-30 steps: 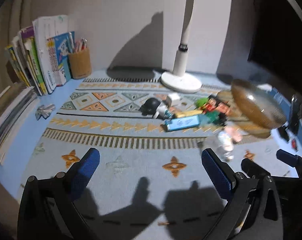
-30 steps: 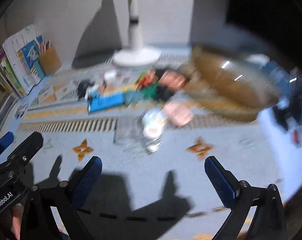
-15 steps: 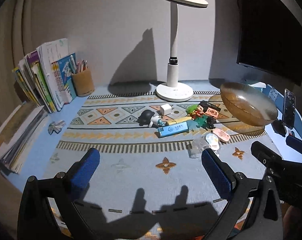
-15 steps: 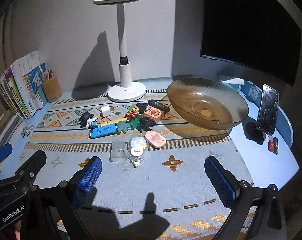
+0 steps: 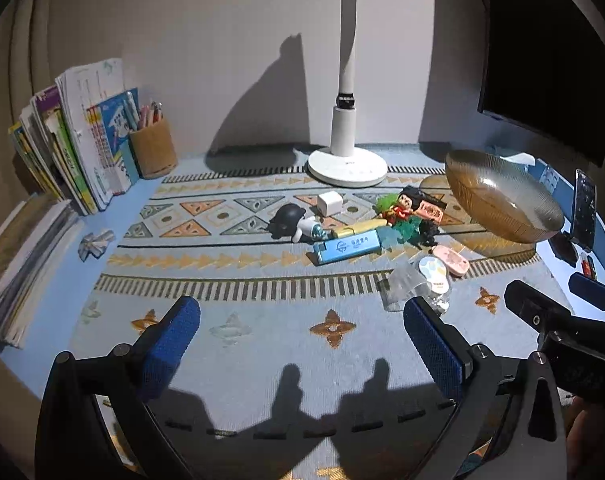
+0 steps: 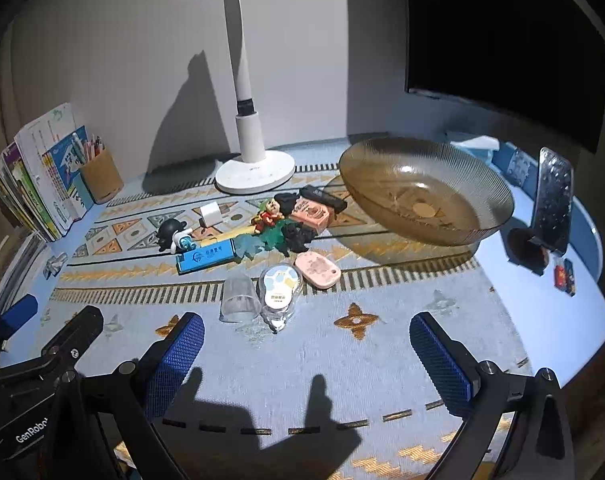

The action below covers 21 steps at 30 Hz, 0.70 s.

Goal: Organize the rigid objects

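Just ahead of both spread, empty tools [image 5: 302,344] [image 6: 307,354], clutter of small objects [image 6: 262,240] beside glass bowl [image 6: 426,192].

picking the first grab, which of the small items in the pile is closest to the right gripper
The clear cup, lying on its side at the pile's near edge, just ahead of the open right gripper.

The left hand-held gripper [image 5: 302,344] hangs low at the near edge, its two blue-padded fingers [image 5: 170,344] spread wide with nothing between them. The right hand-held gripper [image 6: 308,354] sits just beside it, level with it, jaws equally wide and empty, fingers [image 6: 440,362] pointing forward. Each one's black frame shows at the edge of the other's view.
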Available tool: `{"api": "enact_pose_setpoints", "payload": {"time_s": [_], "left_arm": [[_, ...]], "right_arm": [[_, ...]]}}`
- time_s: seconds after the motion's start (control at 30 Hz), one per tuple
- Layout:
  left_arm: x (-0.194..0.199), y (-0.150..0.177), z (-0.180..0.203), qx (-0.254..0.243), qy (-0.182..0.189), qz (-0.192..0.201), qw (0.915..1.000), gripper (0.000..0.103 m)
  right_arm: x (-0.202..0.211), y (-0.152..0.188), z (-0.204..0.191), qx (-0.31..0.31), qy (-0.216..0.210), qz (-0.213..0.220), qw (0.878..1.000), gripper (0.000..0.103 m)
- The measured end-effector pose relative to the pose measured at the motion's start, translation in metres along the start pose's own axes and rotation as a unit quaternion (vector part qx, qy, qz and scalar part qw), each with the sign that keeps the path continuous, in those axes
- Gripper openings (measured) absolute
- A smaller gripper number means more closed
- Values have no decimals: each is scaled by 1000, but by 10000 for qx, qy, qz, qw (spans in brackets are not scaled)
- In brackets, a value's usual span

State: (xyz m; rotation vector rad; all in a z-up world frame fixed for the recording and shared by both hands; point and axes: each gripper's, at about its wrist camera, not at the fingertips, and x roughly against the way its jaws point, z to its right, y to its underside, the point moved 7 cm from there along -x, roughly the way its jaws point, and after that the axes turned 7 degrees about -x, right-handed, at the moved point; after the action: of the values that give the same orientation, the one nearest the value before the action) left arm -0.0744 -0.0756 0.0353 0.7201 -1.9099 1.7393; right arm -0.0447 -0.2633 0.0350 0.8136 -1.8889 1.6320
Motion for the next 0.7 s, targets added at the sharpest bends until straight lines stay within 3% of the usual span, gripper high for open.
{"api": "enact_pose_setpoints", "payload": {"time_s": [0.23, 0.37, 0.47, 0.63, 0.7], "left_arm": [[-24, -8, -52, 308, 173, 7, 9994, 102], [-51, -13, -58, 240, 996, -210, 9945, 102], [-73, -15, -45, -54, 1642, -421, 9855, 102], [-113, -16, -6, -1184, 1893, -693, 9723, 102], [-128, -16, 9, -1537, 1953, -781, 9655, 102]], "right_arm": [[-26, 0, 18, -221, 104, -212, 9995, 103], [-47, 3, 21, -315, 49, -455, 9985, 103], [-65, 8, 19, -217, 85, -658, 9976, 103], [-89, 13, 15, -108, -49, -897, 9959, 103], [-96, 12, 17, -57, -15, -906, 9959, 97]]}}
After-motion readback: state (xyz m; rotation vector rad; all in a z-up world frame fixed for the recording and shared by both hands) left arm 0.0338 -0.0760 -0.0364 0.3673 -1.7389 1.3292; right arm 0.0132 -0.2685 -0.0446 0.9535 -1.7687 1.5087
